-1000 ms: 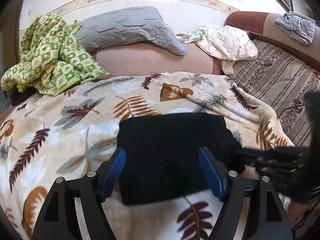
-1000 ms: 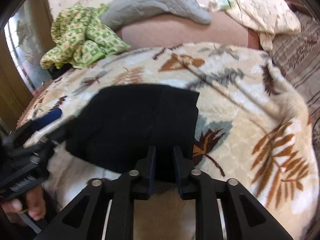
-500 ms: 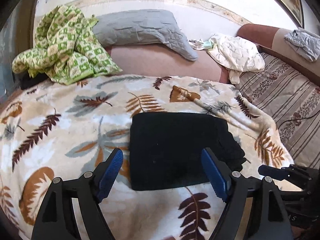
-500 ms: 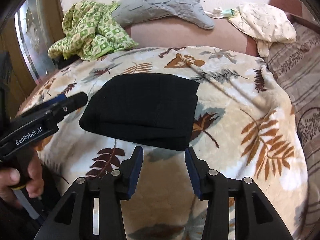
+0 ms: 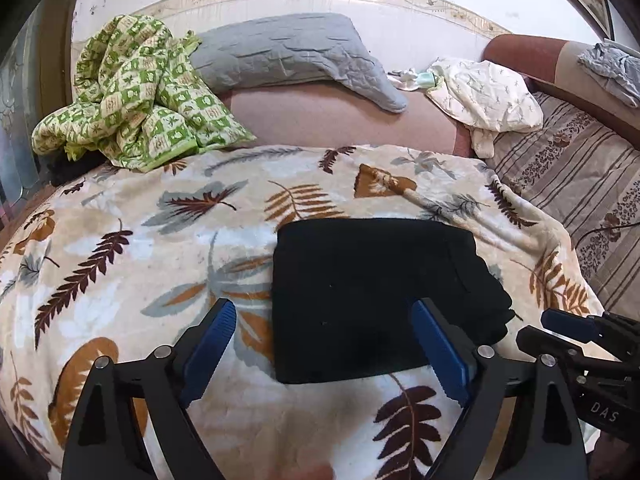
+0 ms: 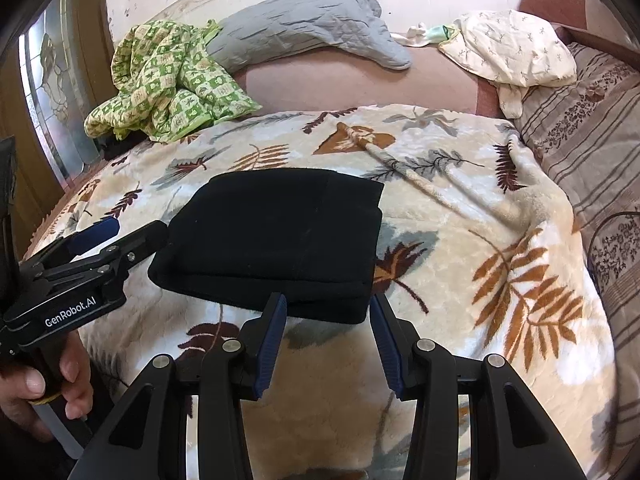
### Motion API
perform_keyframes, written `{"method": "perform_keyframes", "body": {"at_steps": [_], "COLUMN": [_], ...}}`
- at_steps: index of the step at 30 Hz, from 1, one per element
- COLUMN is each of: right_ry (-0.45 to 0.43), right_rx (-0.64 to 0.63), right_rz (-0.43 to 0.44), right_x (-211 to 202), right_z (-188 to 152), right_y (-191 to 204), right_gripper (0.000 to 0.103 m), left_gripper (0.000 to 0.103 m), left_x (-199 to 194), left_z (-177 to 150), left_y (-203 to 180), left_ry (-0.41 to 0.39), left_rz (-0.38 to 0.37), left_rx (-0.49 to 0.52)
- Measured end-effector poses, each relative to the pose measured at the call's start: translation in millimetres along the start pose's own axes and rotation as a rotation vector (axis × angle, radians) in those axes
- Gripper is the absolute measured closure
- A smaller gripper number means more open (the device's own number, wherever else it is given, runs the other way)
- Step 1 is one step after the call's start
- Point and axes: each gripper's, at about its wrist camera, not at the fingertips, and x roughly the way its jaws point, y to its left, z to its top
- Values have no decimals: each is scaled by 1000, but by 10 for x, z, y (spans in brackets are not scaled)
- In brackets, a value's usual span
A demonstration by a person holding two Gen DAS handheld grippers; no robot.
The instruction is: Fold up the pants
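Observation:
The black pants (image 5: 372, 292) lie folded into a flat rectangle on the leaf-patterned blanket (image 5: 120, 260). My left gripper (image 5: 322, 308) hovers over their near left part, its jaws opening wide; the cloth shows between the blue pads but they do not press on it. In the right wrist view the pants (image 6: 280, 236) sit just beyond my right gripper (image 6: 328, 299), which is open with only blanket (image 6: 480, 280) between its pads. The left gripper (image 6: 116, 236) appears there at the pants' left edge, and the right gripper (image 5: 568, 332) shows at the lower right of the left wrist view.
A green checked quilt (image 5: 136, 112) is heaped at the back left beside a grey pillow (image 5: 288, 56). A cream cloth (image 5: 488, 96) lies at the back right, above a striped cover (image 5: 580, 184). A hand (image 6: 40, 392) holds the left gripper's handle.
My right gripper opened off the pants' near edge and drew back from it. The left gripper's jaws spread wider and it pulled back a little, so the whole folded pants show.

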Motion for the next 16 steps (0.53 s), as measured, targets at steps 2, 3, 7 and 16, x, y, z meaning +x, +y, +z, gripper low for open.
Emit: {"method": "perform_keyframes", "body": {"at_steps": [2,3,7,16], "right_ry": [-1,-1,0,-4], "right_rx": [-10,-15,-27,-20], "right_rz": [-2,-1,-1,-2], "right_x": [1,3,5,3], "right_z": [-2,-7,-24,-27], "right_y": [25,39,69,58], "right_gripper": [58,58,58,58], "left_gripper": [10,10,10,11], "left_x": [24,36,69,72], "left_z": [10,11,20,-21], "left_y": [0,-1,-16,-91], "left_ry": [10,15,38,26], "left_rz": [-13,-17,-42,3], "left_rx": [-1,1,14,56]}}
